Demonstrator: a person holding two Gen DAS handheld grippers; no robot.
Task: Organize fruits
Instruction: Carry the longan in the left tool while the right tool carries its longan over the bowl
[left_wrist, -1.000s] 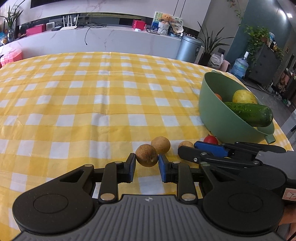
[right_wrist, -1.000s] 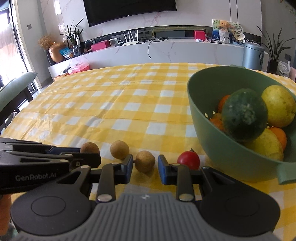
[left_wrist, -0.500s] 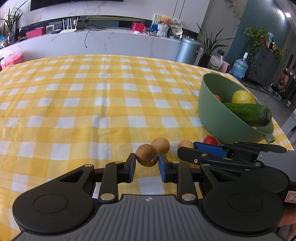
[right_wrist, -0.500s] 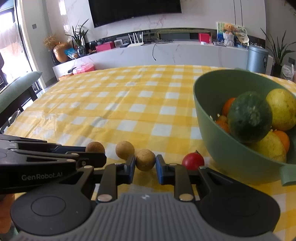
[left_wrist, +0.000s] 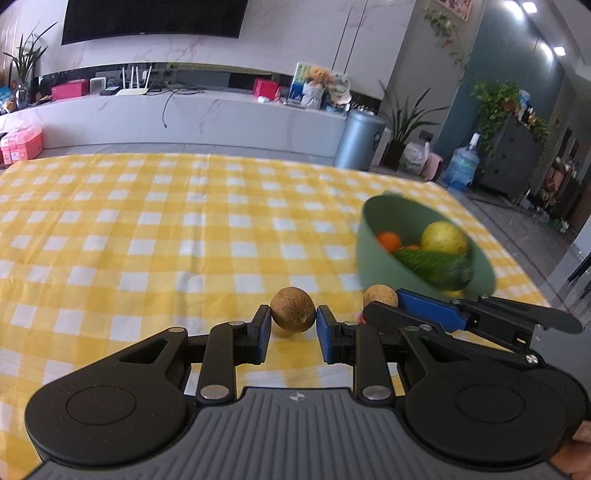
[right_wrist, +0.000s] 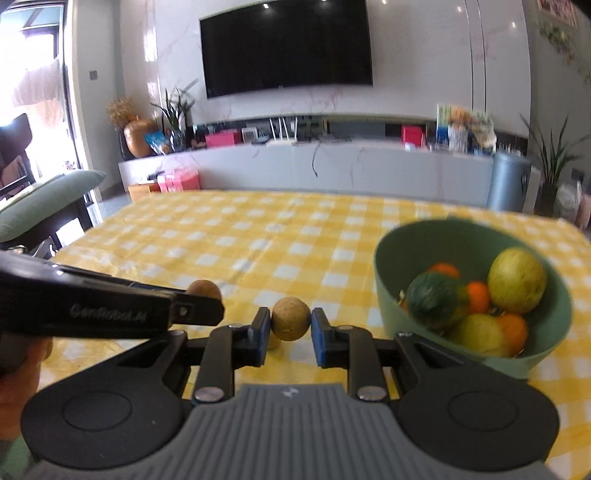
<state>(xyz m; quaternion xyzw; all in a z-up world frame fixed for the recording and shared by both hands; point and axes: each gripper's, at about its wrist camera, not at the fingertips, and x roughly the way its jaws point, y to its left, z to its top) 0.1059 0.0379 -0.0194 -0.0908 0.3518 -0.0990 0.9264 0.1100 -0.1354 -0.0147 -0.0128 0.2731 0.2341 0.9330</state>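
The left gripper (left_wrist: 292, 319) has its blue-padded fingers (left_wrist: 263, 328) pinching a brown round fruit (left_wrist: 292, 311) by its two sides, and the fruit hangs clear above the yellow checked worktop (left_wrist: 147, 236), its shadow just beneath. The right gripper (right_wrist: 290, 323) does the same: its fingers (right_wrist: 260, 330) are clamped on a second, paler brown fruit (right_wrist: 291, 318), held off the cloth. Seen from the left wrist, the right gripper's fingers lie just to the right of the left fingers with their fruit showing at the tips. The green bowl (right_wrist: 406, 314) sits ahead and to the right of both pairs of fingers, well apart from the held fruits, with yellow fruits, oranges and a cucumber (left_wrist: 432, 264) inside. Against a second ago, both fruits have left the worktop, where they then rested between the fingers; the right fingers, then slightly apart, have since closed, and the bowl now sits lower and farther off in both views.
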